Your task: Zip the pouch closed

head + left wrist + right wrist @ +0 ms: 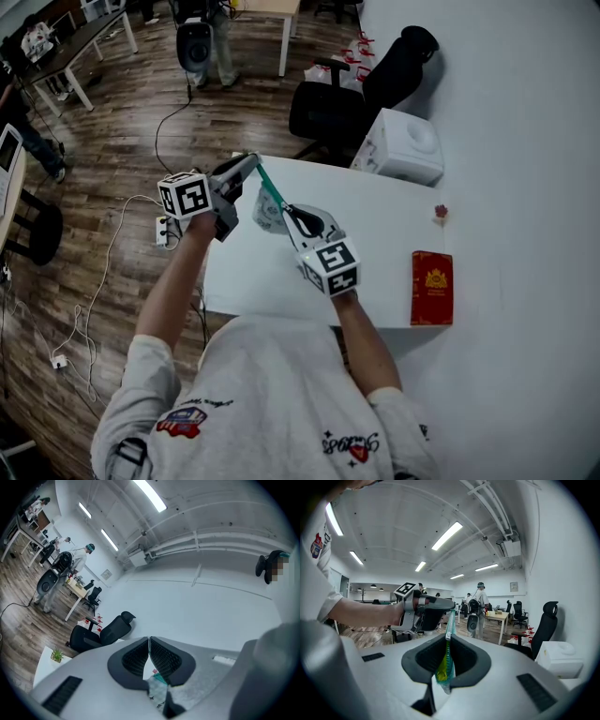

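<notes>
Pouch [268, 214]: up in the air over the white counter [272, 272], centre of the head view, strung between the two grippers. Its green zipper edge [272, 190] runs in a straight line from upper left to lower right, and the pale body hangs beneath it.
Left gripper [251, 161]: above and left of the pouch, pointing level. In the left gripper view its jaws are pressed together on a thin end of the pouch [157, 686].
Right gripper [292, 214]: lower right of the pouch, tilted slightly down. In the right gripper view its jaws are clamped on the green zipper edge [445, 665], which stretches away to the left gripper [436, 609].
Red booklet [432, 287]: flat on the counter, right side of the head view, well apart from the pouch.
White box [400, 145]: at the counter's far edge, upper right.
Black office chair [337, 108]: behind the counter, beside the white box.
</notes>
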The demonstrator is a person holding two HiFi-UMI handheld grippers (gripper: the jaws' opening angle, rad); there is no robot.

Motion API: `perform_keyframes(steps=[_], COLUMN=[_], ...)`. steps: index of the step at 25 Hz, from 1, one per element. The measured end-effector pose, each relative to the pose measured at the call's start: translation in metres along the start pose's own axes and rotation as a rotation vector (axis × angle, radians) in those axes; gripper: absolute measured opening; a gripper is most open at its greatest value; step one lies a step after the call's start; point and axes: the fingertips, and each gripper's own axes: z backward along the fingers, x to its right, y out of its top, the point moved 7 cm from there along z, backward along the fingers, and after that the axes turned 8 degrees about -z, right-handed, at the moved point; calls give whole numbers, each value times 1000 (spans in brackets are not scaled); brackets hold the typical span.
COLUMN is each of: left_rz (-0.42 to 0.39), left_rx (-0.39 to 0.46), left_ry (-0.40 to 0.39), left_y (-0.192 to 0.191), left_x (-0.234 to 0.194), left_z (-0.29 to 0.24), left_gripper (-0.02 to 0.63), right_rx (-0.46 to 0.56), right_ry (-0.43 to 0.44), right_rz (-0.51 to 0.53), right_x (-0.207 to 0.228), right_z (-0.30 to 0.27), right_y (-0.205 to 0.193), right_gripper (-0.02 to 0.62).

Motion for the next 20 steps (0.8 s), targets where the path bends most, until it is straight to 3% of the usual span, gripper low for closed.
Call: perform_keyframes(steps=[20], left_rz=[10], left_rx=[-4], left_ry=[16], left_y=[-3], left_x=[-7], left_z=[1], left_gripper=[15], right_rx=[-5], right_ry=[-10], right_rz=[-12], right_x=[-2], right_z=[7], right_y=[-9], right_gripper=[35])
